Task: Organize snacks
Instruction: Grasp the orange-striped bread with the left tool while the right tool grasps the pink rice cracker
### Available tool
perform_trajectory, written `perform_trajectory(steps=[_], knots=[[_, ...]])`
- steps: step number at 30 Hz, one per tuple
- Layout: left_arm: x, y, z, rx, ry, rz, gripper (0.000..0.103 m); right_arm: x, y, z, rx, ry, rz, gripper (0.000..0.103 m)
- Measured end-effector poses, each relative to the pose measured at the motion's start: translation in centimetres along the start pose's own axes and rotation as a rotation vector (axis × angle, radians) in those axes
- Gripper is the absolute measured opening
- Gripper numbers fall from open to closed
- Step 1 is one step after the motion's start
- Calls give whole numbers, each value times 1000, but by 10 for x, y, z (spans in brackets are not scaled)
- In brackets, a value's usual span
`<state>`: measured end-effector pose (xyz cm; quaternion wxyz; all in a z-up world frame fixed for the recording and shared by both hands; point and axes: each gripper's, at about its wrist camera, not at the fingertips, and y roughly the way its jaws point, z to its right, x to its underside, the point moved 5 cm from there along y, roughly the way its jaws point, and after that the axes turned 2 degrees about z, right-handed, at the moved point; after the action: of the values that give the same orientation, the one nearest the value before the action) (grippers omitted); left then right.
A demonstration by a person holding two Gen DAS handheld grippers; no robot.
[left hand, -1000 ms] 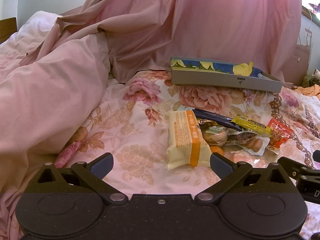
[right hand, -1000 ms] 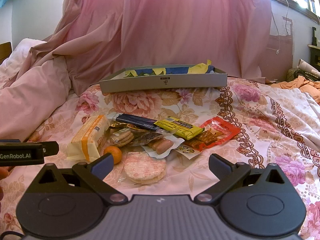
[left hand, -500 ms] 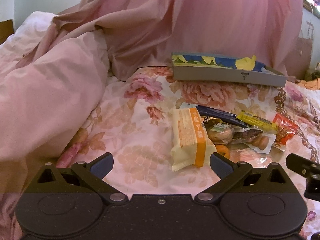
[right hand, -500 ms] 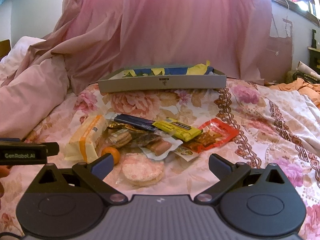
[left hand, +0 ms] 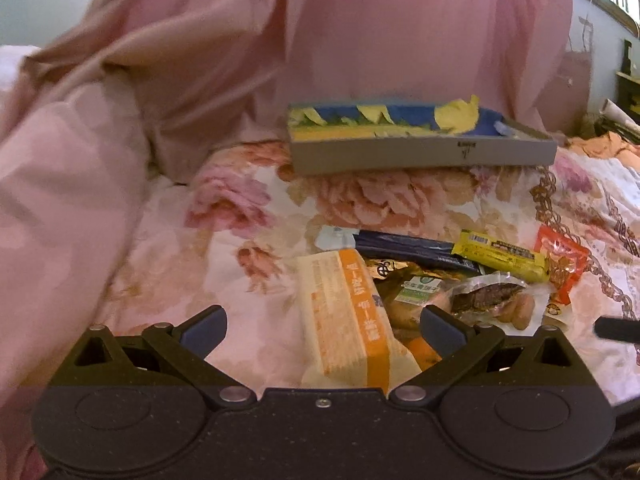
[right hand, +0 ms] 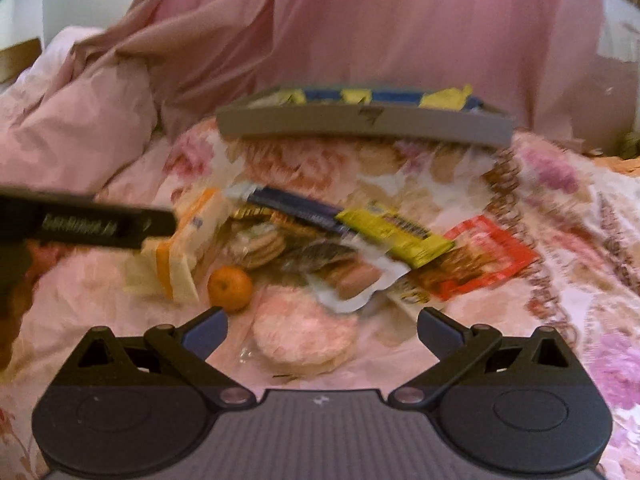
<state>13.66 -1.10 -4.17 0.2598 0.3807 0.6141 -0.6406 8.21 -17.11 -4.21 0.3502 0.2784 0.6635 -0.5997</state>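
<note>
A pile of snacks lies on the floral bedspread. A cream and orange cracker pack sits between the fingers of my open left gripper, untouched as far as I can see. Behind it lie a dark blue bar, a yellow bar, a red packet and a sausage pack. My right gripper stands open over a round pink rice cracker, beside a small orange. A grey tray with blue and yellow lining sits behind the pile. The left gripper's body shows at left in the right wrist view.
A bunched pink duvet rises on the left. A pink curtain hangs behind the tray. Orange cloth and clutter lie at the far right. Bare bedspread shows left of the pile.
Both grippers have moved forward toward the pile. The cracker pack now lies between my left fingers, and the rice cracker sits closer between my right fingers. Both views are blurred by motion.
</note>
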Motion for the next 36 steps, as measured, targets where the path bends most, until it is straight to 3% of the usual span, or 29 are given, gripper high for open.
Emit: perform_trajectory(steps=[5,10,17,22,28,32,36], knots=[[4,29,-12,36,-31,-68,102,11,28,-5,-29,19,-85,103],[6,42,-15,68,-36,-92,102,12,41,-7,-24,15,-73,103],[9,54,0,90,34,-115,101,17,51,-9,-14,-1,-66,102],[8,56,-6,80,-26,-118,95,18,50,-10,-14,-6,-35,97],[7,56,-10,108,-83,-128,81,20,49,-4,-18,31,-24,92],[9,53,-7,157,-98,-127,62,22,49,-6,-11,17,-19,89],[11,45,-2,131,-77,-135,53,22,47,-10,-2,-7,-13,82]])
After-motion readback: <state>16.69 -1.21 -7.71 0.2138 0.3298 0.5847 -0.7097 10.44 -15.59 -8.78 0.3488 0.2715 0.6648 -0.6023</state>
